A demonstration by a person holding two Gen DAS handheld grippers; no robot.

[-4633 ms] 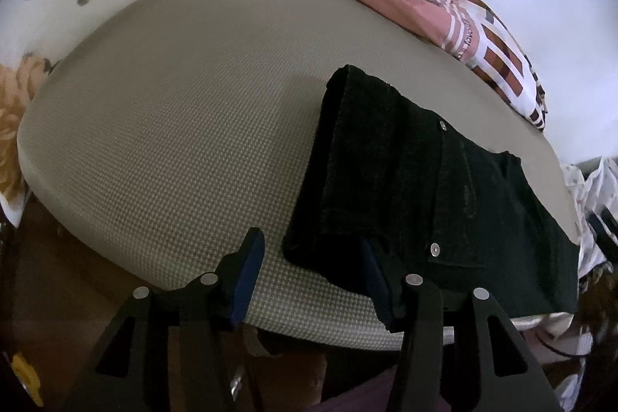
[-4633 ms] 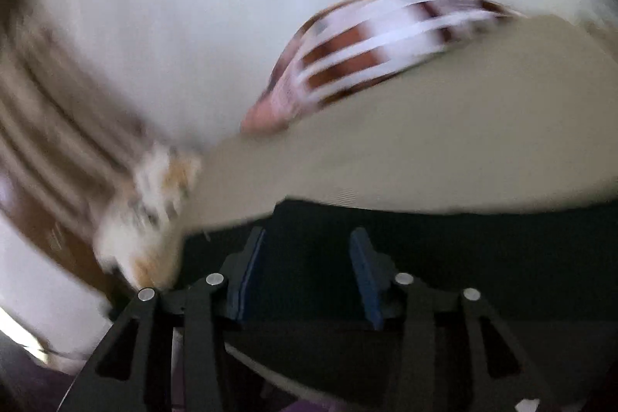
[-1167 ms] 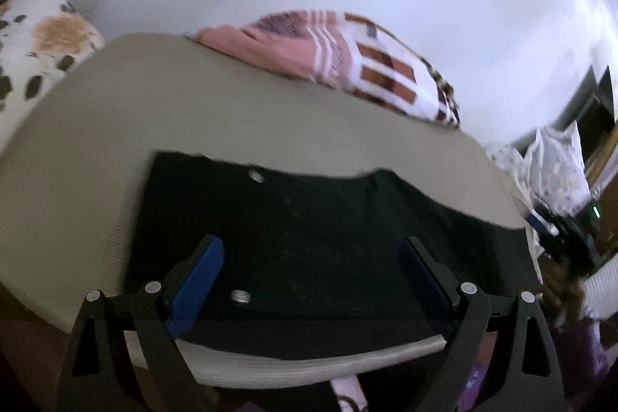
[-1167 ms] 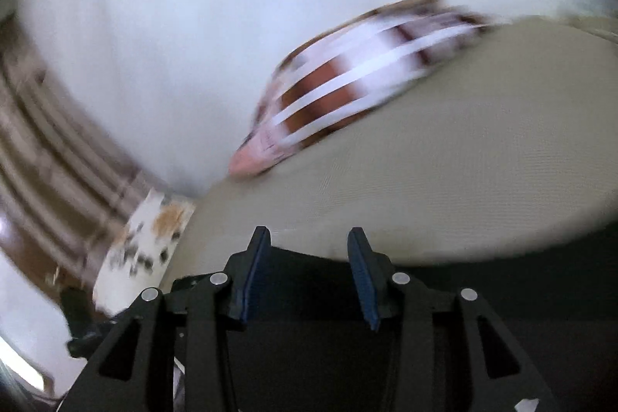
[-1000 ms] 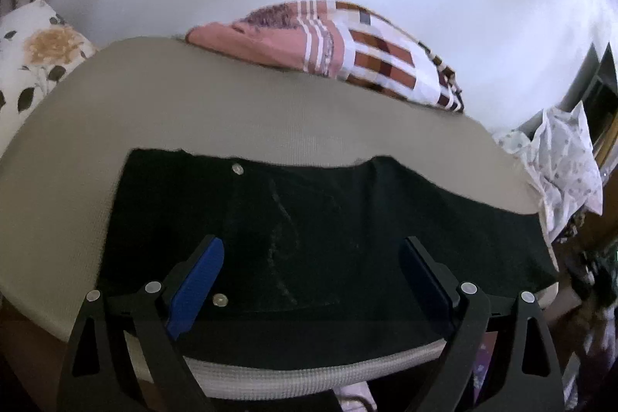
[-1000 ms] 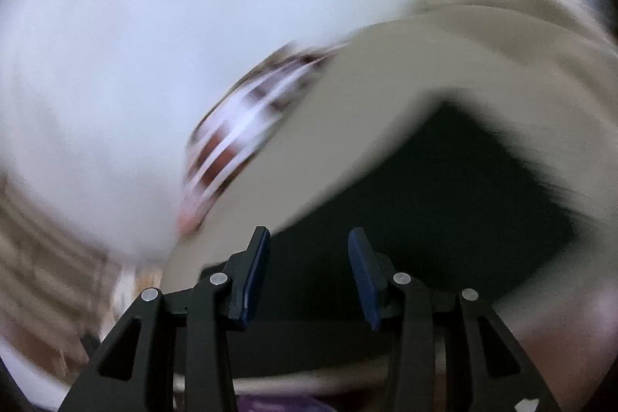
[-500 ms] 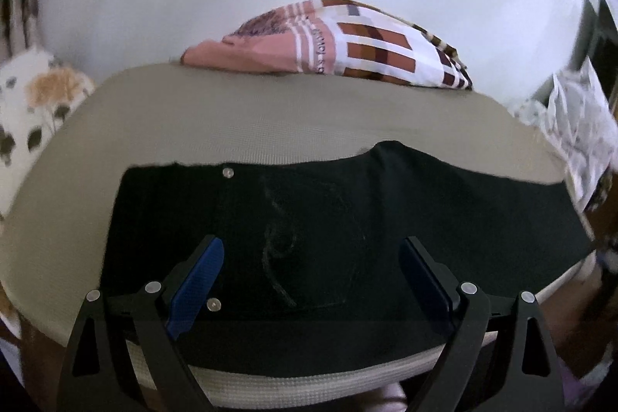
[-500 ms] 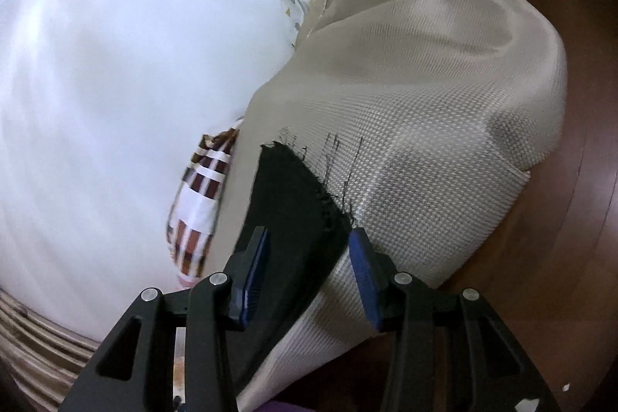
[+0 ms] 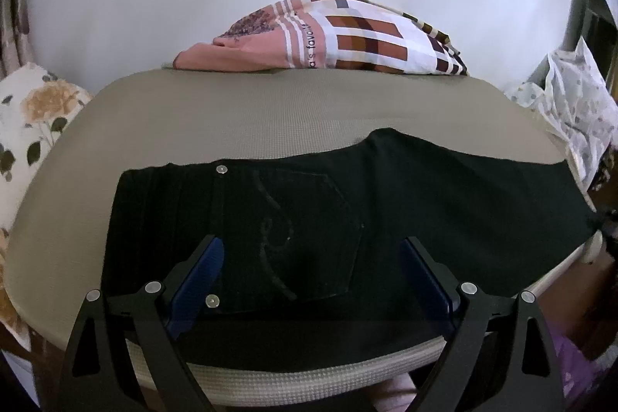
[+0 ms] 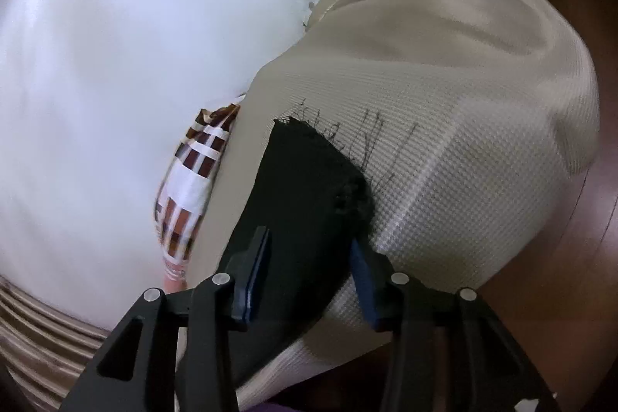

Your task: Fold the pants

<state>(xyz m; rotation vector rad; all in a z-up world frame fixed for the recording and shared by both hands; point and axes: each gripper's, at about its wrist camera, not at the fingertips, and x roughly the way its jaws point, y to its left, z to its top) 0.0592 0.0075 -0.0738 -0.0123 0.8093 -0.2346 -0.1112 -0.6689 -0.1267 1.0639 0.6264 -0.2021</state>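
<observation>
Black pants (image 9: 347, 219) lie flat across a beige padded surface (image 9: 231, 111), waist at the left, legs running right, back pocket facing up. My left gripper (image 9: 311, 257) is wide open and hovers over the pocket area near the front edge. In the right wrist view the frayed leg hem (image 10: 309, 172) of the pants lies near the surface's end. My right gripper (image 10: 311, 250) is open, its fingers astride the leg end, holding nothing.
A pink and brown checked cloth (image 9: 328, 41) lies at the far edge against a white wall. A floral pillow (image 9: 31, 118) is at the left. A dotted white cloth (image 9: 575, 103) hangs at the right. Wooden floor (image 10: 560, 296) lies beyond the surface's end.
The left view has shifted slightly, with the pants a little more centred. The right gripper swung from the pants' middle to the leg hem and moved a bit closer to it.
</observation>
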